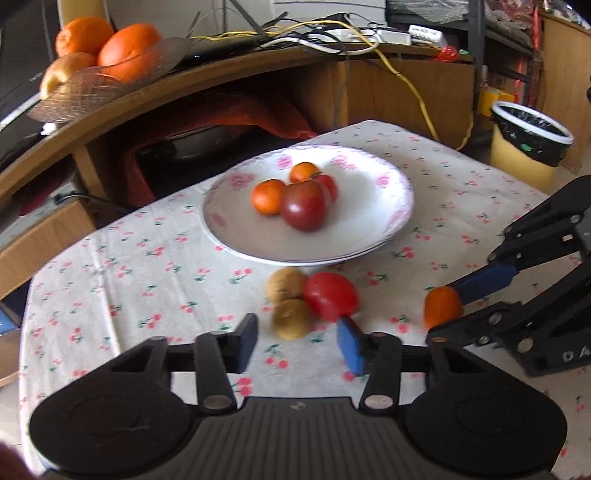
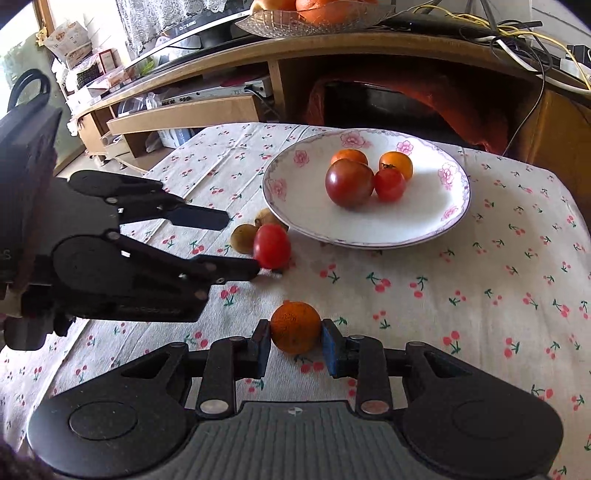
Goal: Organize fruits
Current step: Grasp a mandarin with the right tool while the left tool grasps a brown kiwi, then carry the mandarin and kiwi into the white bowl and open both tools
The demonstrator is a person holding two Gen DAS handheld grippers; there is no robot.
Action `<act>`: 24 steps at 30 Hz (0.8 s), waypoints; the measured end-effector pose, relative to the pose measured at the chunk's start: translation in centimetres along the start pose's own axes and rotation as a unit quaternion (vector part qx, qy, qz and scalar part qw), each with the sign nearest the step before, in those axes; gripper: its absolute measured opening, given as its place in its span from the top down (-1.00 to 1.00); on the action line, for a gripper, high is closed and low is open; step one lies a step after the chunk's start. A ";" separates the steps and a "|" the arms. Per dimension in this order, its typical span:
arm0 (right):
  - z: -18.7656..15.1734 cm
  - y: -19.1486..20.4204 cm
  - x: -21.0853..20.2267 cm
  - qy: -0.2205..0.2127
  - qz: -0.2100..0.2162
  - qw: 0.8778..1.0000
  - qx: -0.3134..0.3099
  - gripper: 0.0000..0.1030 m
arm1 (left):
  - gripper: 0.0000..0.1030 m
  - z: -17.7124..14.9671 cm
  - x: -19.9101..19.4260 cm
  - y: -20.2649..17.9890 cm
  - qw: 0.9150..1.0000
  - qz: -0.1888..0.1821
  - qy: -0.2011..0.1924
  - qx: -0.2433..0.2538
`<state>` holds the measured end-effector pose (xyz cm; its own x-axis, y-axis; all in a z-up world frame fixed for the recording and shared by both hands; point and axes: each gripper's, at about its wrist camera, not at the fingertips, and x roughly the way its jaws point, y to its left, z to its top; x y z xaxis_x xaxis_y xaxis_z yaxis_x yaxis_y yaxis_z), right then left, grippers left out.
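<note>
A white flowered plate [image 1: 258, 243] [image 2: 436, 225] on the cherry-print tablecloth holds a dark red tomato [image 1: 304, 205] [image 2: 349, 182], a small red tomato [image 2: 389, 184] and two small oranges [image 1: 266, 196] [image 2: 397, 164]. In front of the plate lie a red tomato [image 1: 331, 295] [image 2: 271, 245] and two brown kiwis [image 1: 293, 318] [image 2: 243, 238]. My left gripper [image 1: 297, 341] [image 2: 242, 242] is open, with the kiwis and red tomato just ahead between its fingers. My right gripper [image 2: 295, 341] [image 1: 448, 310] is shut on a small orange [image 2: 295, 326] [image 1: 442, 305], right of the left gripper.
A wooden TV stand behind the table carries a glass bowl [image 1: 110, 85] of oranges and tangled cables [image 1: 332, 33]. A yellow bin with a black liner [image 1: 528, 144] stands at the right. Cardboard boxes [image 1: 40, 240] sit at the left.
</note>
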<state>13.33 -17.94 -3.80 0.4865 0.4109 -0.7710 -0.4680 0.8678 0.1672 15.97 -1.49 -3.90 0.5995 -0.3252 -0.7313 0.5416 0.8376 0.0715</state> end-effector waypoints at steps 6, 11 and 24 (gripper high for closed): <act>-0.1 -0.5 -0.4 0.005 -0.002 1.000 0.008 0.51 | 0.10 0.6 0.5 0.0 1.000 -0.014 0.002 -0.010; -0.1 -0.6 -0.5 0.009 -0.004 1.000 0.004 0.52 | 0.37 0.3 0.1 -0.3 1.000 -0.007 0.012 -0.003; 0.1 -0.6 -0.2 0.011 -0.026 1.000 -0.011 0.48 | 0.34 -0.3 -0.7 -1.0 1.000 -0.008 0.017 0.010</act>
<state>13.53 -18.48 -3.72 0.4949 0.3597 -0.7910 -0.4593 0.8810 0.1133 14.85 -1.98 -3.62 0.5702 -0.3232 -0.7552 0.5634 0.8229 0.0733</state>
